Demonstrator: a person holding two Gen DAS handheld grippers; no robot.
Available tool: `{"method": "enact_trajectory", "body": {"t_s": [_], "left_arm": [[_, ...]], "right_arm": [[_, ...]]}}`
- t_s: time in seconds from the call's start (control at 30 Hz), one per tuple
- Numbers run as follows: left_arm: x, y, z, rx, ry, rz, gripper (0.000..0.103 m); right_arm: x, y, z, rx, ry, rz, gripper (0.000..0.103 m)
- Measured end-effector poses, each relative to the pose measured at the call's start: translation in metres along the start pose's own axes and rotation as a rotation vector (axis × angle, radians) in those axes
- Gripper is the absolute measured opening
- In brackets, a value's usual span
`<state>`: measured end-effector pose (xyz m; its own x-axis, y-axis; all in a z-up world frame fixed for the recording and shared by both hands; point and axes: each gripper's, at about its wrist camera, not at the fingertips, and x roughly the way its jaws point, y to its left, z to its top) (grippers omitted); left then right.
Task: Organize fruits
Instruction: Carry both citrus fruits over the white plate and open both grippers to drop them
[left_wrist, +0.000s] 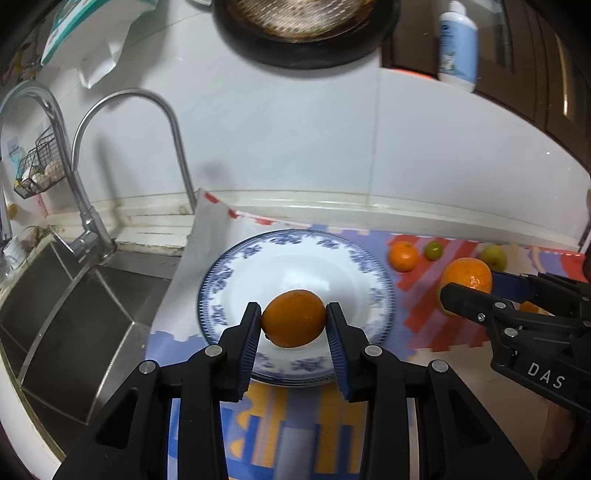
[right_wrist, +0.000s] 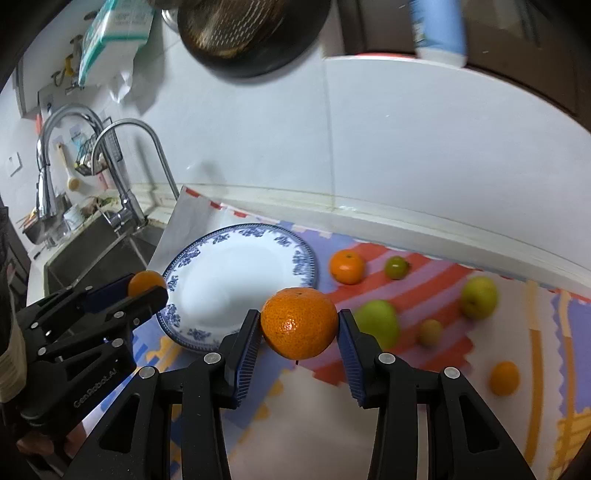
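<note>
My left gripper (left_wrist: 294, 319) is shut on a small smooth orange (left_wrist: 294, 318), held above the near rim of a white plate with a blue flower border (left_wrist: 295, 243). My right gripper (right_wrist: 300, 325) is shut on a larger dimpled orange (right_wrist: 299, 322), held above the mat just right of the plate (right_wrist: 236, 236). Each gripper shows in the other's view: the right gripper (left_wrist: 461, 291) with its orange (left_wrist: 467, 275), the left gripper (right_wrist: 147, 286) with its orange (right_wrist: 147, 281). Nothing lies on the plate.
Loose on the patterned mat (right_wrist: 424, 266) lie an orange (right_wrist: 346, 266), a small green fruit (right_wrist: 396, 267), a green apple (right_wrist: 377, 325), a yellow-green apple (right_wrist: 478, 297) and two small yellow fruits. A steel sink (left_wrist: 74, 314) with taps (left_wrist: 88, 221) lies left. A dark pan (left_wrist: 295, 33) hangs overhead.
</note>
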<state>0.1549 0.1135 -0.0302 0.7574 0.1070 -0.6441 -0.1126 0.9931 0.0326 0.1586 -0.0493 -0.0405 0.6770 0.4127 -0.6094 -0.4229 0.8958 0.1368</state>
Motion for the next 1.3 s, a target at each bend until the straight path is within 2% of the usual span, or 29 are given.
{"method": "enact_trajectory", "body": {"t_s": [0.27, 0.5, 0.7, 0.97, 1.07, 1.2, 1.3], "left_arm": [[0.033, 0.026, -0.002, -0.048, 0.077, -0.014, 0.036], [0.064, 0.035, -0.003, -0.047, 0.128, -0.017, 0.036], [0.081, 0.041, -0.003, -0.058, 0.165, -0.024, 0.036], [0.089, 0.04, -0.005, -0.04, 0.169, -0.019, 0.036], [0.086, 0.041, -0.002, -0.041, 0.158, -0.012, 0.047], [0.075, 0.042, 0.001, -0.045, 0.134, 0.001, 0.051], [0.063, 0.04, 0.003, -0.046, 0.109, 0.005, 0.054]], "right_arm": [[0.052, 0.026, 0.012, -0.038, 0.087, 0.069, 0.043], [0.087, 0.039, 0.022, -0.071, 0.142, 0.081, 0.043], [0.106, 0.039, 0.027, -0.05, 0.172, 0.092, 0.043], [0.117, 0.035, 0.024, -0.034, 0.196, 0.096, 0.043], [0.117, 0.035, 0.024, -0.041, 0.189, 0.097, 0.043], [0.109, 0.034, 0.026, -0.038, 0.166, 0.096, 0.048], [0.099, 0.034, 0.026, -0.041, 0.147, 0.092, 0.048]]}}
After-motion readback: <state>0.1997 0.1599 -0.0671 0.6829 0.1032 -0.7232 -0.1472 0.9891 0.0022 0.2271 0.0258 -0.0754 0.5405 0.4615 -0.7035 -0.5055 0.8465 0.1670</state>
